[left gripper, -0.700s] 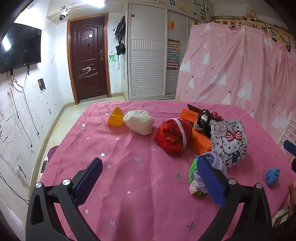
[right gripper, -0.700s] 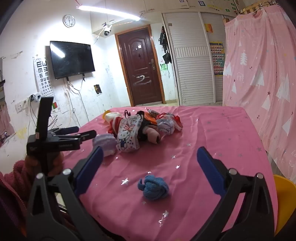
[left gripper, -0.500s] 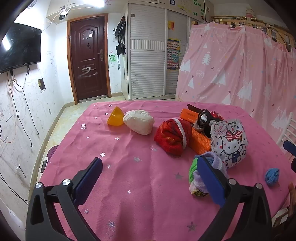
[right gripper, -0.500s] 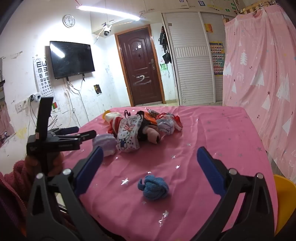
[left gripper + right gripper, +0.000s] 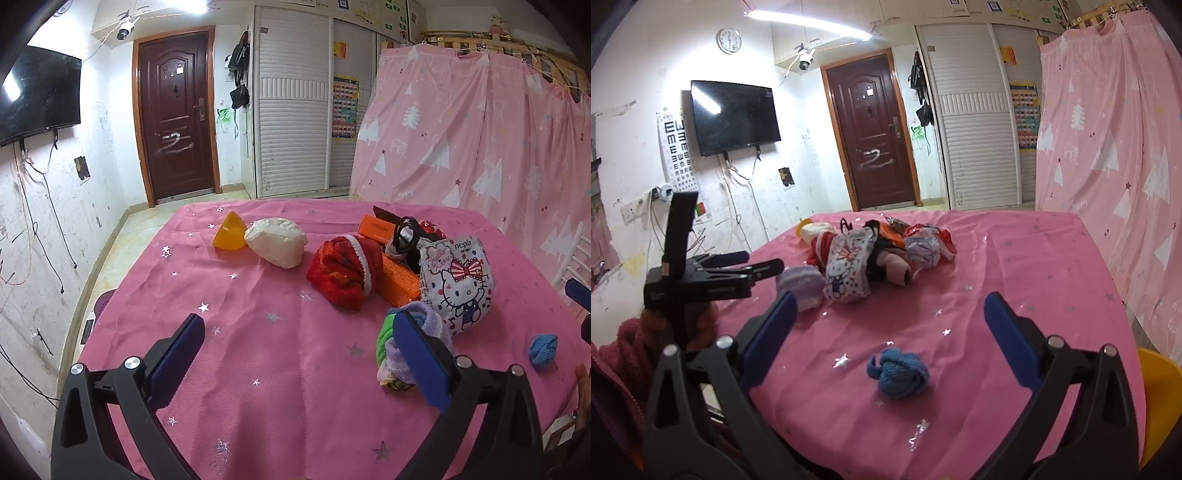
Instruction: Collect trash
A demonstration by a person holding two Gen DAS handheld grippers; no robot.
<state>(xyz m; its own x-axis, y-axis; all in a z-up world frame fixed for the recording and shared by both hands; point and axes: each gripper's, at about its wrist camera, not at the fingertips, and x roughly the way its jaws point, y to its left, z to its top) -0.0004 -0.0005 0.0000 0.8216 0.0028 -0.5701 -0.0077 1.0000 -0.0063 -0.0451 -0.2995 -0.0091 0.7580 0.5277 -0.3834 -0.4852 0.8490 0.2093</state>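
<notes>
White Hello Kitty pack marked "nepia", orange box beside it

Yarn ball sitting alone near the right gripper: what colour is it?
Blue. The yarn ball shows best in the right wrist view, lying between the open right gripper fingers.

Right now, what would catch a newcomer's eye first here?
The heap of clutter mid-table: a Hello Kitty pack leaning by a red hat, with a white bundle further left. A lone blue yarn ball sits apart, between the open right gripper fingers.
</notes>
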